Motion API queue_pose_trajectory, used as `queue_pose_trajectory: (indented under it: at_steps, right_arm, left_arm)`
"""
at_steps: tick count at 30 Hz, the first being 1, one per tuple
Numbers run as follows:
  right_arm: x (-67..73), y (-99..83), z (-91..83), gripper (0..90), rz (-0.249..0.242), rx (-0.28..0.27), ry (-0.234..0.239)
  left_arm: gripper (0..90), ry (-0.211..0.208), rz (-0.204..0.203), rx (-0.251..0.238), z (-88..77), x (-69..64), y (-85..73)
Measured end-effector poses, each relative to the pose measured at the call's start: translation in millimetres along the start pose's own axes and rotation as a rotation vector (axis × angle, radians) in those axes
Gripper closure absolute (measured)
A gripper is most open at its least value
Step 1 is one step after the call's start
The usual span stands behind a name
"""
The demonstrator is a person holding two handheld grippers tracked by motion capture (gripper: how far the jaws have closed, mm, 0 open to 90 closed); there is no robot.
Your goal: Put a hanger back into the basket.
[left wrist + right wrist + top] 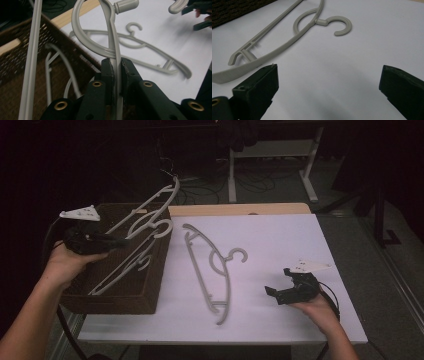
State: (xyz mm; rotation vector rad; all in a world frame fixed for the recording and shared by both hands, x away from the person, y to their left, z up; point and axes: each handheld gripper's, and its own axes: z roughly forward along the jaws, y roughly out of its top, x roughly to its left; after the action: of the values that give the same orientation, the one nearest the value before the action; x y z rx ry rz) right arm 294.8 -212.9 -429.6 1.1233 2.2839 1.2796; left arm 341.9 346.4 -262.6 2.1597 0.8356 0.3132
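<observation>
A person stands at a white table (280, 240) with a gripper in each hand. The left gripper (117, 241) is clamped on a grey plastic hanger (150, 212), its two black jaws pinching the thin bar just below the loop at the neck. In the left gripper view the bar runs straight up between the pads (109, 75), with the hook stub at twelve o'clock. The held hanger hangs in the air, tilted, over a dark wicker basket (150, 295) at the table's nine o'clock edge. Its far arm points up toward one o'clock, beyond the basket's back rim.

A second hanger (125, 270) already lies slanted inside the basket, below the held one. A third hanger (212, 265) lies flat on the table, just to the three o'clock side of the basket, with its hook opening toward three o'clock.

The right gripper (278, 288) rests low at the table's five o'clock corner, jaws wide apart and holding nothing. In the right gripper view, the flat hanger lies at eleven o'clock beyond the jaws.

The step in hand looks like lowering the held hanger into the basket. To do it well, the left hand should turn the hanger so its length follows the basket's long side. It should bring the far arm down inside the rim first, and let go only when the hanger rests on the one beneath. Releasing while it is tilted could let an arm catch on the wicker edge.
</observation>
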Motion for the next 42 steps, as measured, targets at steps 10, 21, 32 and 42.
queue_pose_trajectory:
  at_steps: [10, 21, 32, 42]
  right_arm:
    - [-0.4, -0.6, 1.3, 2.3, 0.0, 0.006, -0.003]
    - [-0.2, -0.6, 2.1, 2.3, 0.0, 0.01, -0.004]
    - [-0.8, -0.8, 2.1, 2.3, 0.002, 0.01, -0.004]
    - [-0.6, 0.4, 2.8, 2.3, 0.006, 0.008, -0.004]
  left_arm:
    - [81.9, -0.001, -0.063, 0.018, -3.3, 23.1, -38.4]
    - [81.8, -0.011, -0.093, 0.057, -4.1, 30.5, -58.7]
    - [81.7, -0.029, -0.137, 0.116, 13.9, 46.1, -74.9]
    - [67.7, -0.025, -0.134, 0.186, 34.0, 52.4, -83.6]
